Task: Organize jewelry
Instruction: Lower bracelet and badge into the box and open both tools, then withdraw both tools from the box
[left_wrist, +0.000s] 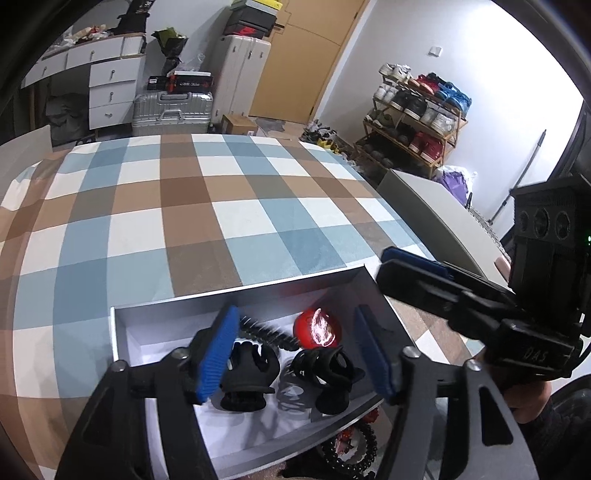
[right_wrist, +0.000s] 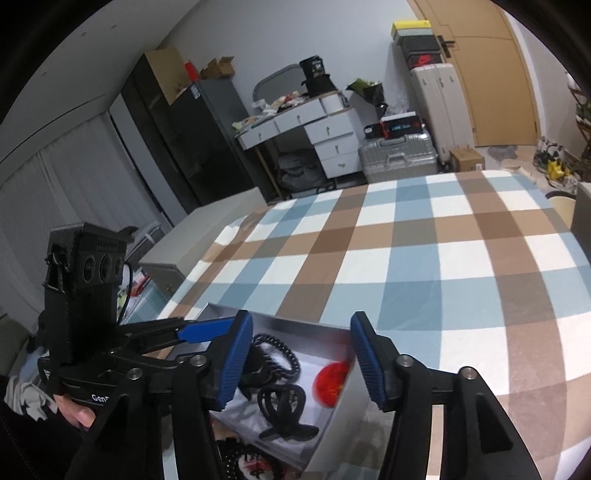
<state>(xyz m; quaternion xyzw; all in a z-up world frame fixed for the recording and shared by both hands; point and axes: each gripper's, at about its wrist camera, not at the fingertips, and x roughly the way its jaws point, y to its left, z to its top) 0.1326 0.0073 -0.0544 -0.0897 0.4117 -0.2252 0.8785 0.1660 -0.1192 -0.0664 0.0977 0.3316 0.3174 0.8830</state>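
An open silver box (left_wrist: 236, 291) with a white lining sits at the near edge of the checked bed. It holds two black claw clips (left_wrist: 247, 373) (left_wrist: 328, 373), a black spiral hair tie (left_wrist: 266, 330) and a shiny red round piece (left_wrist: 317, 328). My left gripper (left_wrist: 295, 354) hovers open over the box; the clips lie below its blue pads, untouched. My right gripper (right_wrist: 301, 362) is open above the same box (right_wrist: 288, 321), over the hair tie (right_wrist: 280, 354), one clip (right_wrist: 284, 410) and the red piece (right_wrist: 330, 382). Each gripper shows in the other's view (left_wrist: 386, 262) (right_wrist: 184, 328).
A black bead bracelet with red parts (left_wrist: 351, 450) lies just outside the box's near wall. The blue, brown and white checked cover (left_wrist: 221, 206) stretches beyond. A grey bedside cabinet (left_wrist: 436, 214), shoe rack (left_wrist: 410, 122), suitcases (left_wrist: 171, 110) and white drawers (left_wrist: 110, 88) stand around the bed.
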